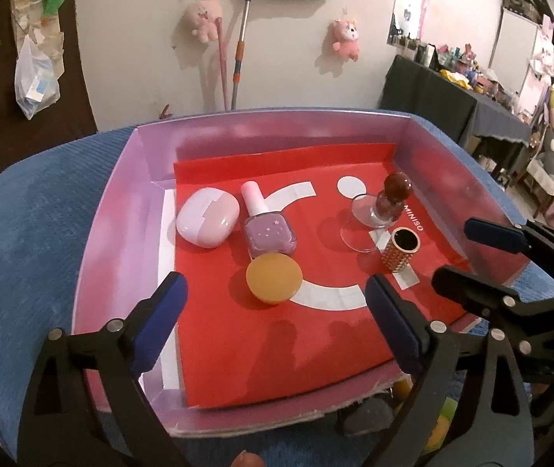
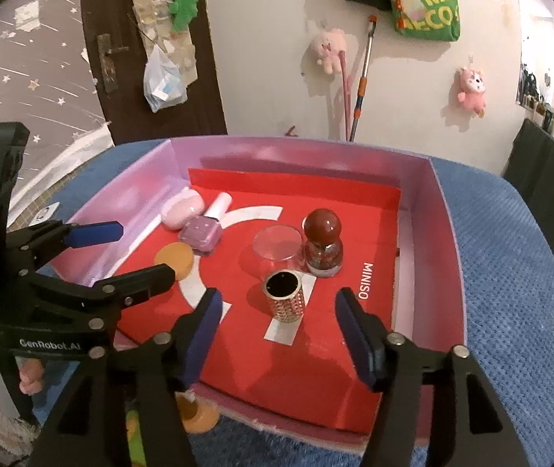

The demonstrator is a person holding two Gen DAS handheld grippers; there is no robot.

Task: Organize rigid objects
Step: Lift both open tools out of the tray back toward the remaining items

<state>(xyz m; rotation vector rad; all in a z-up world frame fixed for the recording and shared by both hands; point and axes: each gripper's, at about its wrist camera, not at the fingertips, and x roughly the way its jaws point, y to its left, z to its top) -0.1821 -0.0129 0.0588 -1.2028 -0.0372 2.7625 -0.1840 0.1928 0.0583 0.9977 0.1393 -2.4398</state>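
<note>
A blue textured bench (image 2: 510, 272) carries 1 shallow pink box (image 1: 121, 210), its floor lined with a red sheet (image 1: 277, 334). Below the box's near edge, an orange round thing (image 2: 199, 414) rests on the bench.

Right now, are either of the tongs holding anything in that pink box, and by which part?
Nothing is held. The left tongs stand open above the orange disc, and the right tongs stand open around the gold studded cylinder without touching it.

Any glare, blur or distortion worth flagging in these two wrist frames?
Left wrist: strong fisheye bending of the box walls, dark vignette corners, soft shadows under the left hand-held gripper. Right wrist: same barrel distortion, the clear lid hard to read, background soft.
</note>
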